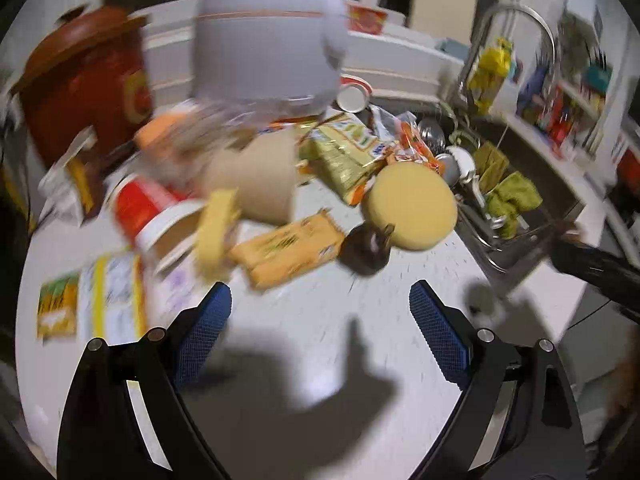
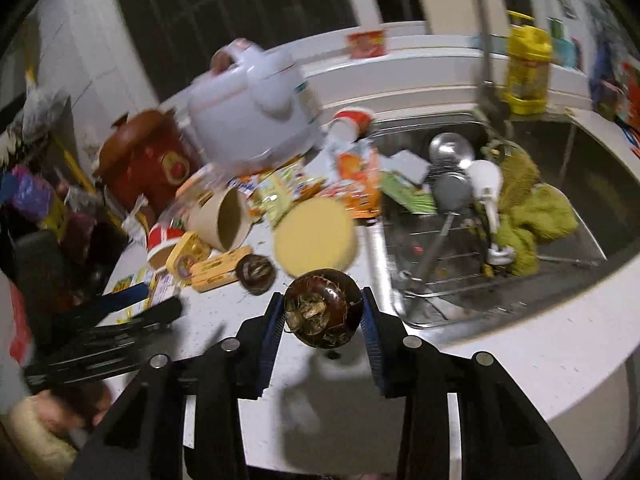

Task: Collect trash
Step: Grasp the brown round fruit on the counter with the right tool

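Observation:
My right gripper (image 2: 323, 312) is shut on a dark brown round fruit shell (image 2: 323, 308), lifted just above the white counter (image 2: 500, 360) near the sink's edge. A second dark shell (image 2: 256, 272) (image 1: 366, 250) lies on the counter beside a yellow round lid (image 1: 412, 204). My left gripper (image 1: 320, 332) hangs open over bare counter with nothing between its blue pads. Beyond it lie a yellow wrapper (image 1: 288, 252), a red-and-white paper cup (image 1: 156, 216), a brown paper cup (image 1: 260, 184) on its side and crumpled snack bags (image 1: 348, 152). The left wrist view is blurred.
A white rice cooker (image 1: 268, 40) and a brown clay pot (image 1: 84, 80) stand behind the litter. The steel sink (image 2: 520, 264) on the right holds ladles, a rack and green cloths (image 2: 536, 216). A tap (image 2: 488, 20) and a yellow bottle (image 2: 528, 68) stand behind it.

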{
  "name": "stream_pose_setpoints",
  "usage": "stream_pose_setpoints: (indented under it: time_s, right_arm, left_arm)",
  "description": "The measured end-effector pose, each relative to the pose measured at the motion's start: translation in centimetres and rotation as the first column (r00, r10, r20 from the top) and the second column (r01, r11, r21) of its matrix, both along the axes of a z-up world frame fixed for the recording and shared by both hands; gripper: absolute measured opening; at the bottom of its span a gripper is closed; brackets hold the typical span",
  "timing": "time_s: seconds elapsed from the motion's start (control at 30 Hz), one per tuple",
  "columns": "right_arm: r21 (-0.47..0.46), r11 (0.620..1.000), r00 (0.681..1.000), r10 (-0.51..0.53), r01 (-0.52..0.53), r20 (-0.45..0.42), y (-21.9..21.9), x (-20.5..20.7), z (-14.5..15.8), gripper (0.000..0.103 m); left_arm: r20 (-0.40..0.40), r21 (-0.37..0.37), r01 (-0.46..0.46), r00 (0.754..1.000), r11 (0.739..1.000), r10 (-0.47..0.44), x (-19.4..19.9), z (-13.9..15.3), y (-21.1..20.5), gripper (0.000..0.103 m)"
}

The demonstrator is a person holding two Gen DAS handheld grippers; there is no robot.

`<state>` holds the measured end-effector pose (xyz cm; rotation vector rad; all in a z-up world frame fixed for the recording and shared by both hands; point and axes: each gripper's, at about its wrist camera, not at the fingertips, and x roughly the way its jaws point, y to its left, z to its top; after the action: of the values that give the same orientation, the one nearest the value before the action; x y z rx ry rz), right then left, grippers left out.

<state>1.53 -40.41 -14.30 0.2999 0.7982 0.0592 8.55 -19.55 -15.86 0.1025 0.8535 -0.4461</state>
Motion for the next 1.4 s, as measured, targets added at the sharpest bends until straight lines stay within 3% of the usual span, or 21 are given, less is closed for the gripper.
stream_pose_setpoints:
  time_s: [0.1,0.23,0.3,0.33,0.4,0.43,0.47,0.5,0.63,0.7,0.73,0.8,0.9,1.2,1.3,1.33,1.37,1.4]
  right_arm:
    - [0.018,0.999,0.999,-0.033,0.033,0.004,-1.5,-1.0,0.0,0.038]
    - [0.045,0.997,0.998,-0.059,0.059,-0.001,-2.7,-1.7,-0.4,0.038]
    - [0.057,0.996,0.998,-0.065,0.065,0.000,-3.1,-1.9,-0.6,0.038]
    - [0.059,0.996,0.998,-0.068,0.068,0.002,-3.2,-2.0,-0.6,0.038]
    - [0.065,0.996,0.998,-0.066,0.065,0.009,-3.4,-2.1,-0.7,0.037]
    - [0.067,0.996,0.998,-0.064,0.063,0.010,-3.5,-2.0,-0.8,0.033]
    - [0.071,0.996,0.998,-0.059,0.058,0.008,-3.5,-1.8,-0.9,0.024]
    - [0.078,0.996,0.999,-0.042,0.042,-0.006,-3.5,-1.4,-1.4,0.020]
    - [0.088,0.995,0.999,-0.038,0.040,-0.023,-3.5,-0.5,-3.0,0.021]
    - [0.050,0.998,0.999,-0.046,0.046,-0.006,-3.4,-0.7,-3.0,0.035]
    - [0.031,0.998,0.999,-0.052,0.052,-0.002,-3.3,-0.9,-3.0,0.047]
    - [-0.021,0.999,0.999,-0.041,0.042,0.005,-3.2,-1.5,-3.0,0.051]
    - [-0.092,0.995,0.999,-0.037,0.038,0.014,-3.0,-3.0,-3.5,0.065]
    - [-0.160,0.987,0.999,0.009,-0.016,-0.039,-0.5,-2.6,-6.7,0.061]
    - [-0.190,0.981,0.998,0.024,-0.036,-0.065,0.3,-1.7,-7.7,0.050]
    - [-0.201,0.979,0.997,0.024,-0.038,-0.068,0.5,-1.7,-7.9,0.047]
    - [-0.220,0.975,0.998,0.023,-0.035,-0.060,0.6,-1.6,-8.0,0.041]
    - [-0.230,0.972,0.998,0.024,-0.038,-0.060,0.7,-1.5,-8.0,0.040]
  left_arm:
    - [0.039,0.049,0.046,0.998,0.998,-0.048,1.1,-0.4,-2.5,0.088]
    - [0.011,0.102,0.105,0.994,0.989,-0.106,3.1,-1.8,-4.9,0.084]
    - [-0.011,0.136,0.120,0.993,0.983,-0.120,3.9,-2.8,-5.6,0.075]
    - [-0.022,0.144,0.130,0.992,0.981,-0.128,4.1,-3.1,-5.8,0.065]
    - [0.009,0.164,0.148,0.988,0.975,-0.152,4.0,-3.3,-6.2,0.058]
    - [0.014,0.167,0.157,0.987,0.973,-0.162,4.1,-3.3,-6.3,0.050]
    - [0.014,0.168,0.167,0.985,0.972,-0.172,4.2,-3.3,-6.4,0.037]
    - [0.002,0.149,0.169,0.985,0.974,-0.171,4.5,-3.2,-6.2,0.037]
    - [0.005,0.122,0.164,0.986,0.979,-0.165,4.4,-3.2,-5.6,0.036]
    - [0.004,0.109,0.163,0.986,0.981,-0.164,4.3,-3.1,-5.3,0.036]
    - [-0.001,0.094,0.159,0.987,0.983,-0.160,4.3,-2.9,-5.1,0.036]
    - [-0.009,0.064,0.152,0.988,0.986,-0.152,4.1,-2.6,-4.8,0.036]
    - [0.000,0.015,0.155,0.988,0.988,-0.155,3.2,-1.6,-3.8,0.036]
    - [0.023,-0.058,0.173,0.985,0.983,-0.172,0.4,0.9,-1.8,0.033]
    - [0.008,-0.086,0.164,0.986,0.983,-0.164,0.1,1.3,-0.7,0.031]
    - [0.010,-0.096,0.161,0.987,0.982,-0.161,-0.1,1.5,-0.2,0.020]
    - [0.005,-0.099,0.160,0.987,0.982,-0.160,-0.2,1.6,0.1,0.000]
    - [-0.004,-0.107,0.153,0.988,0.982,-0.154,-0.2,1.7,0.6,0.000]
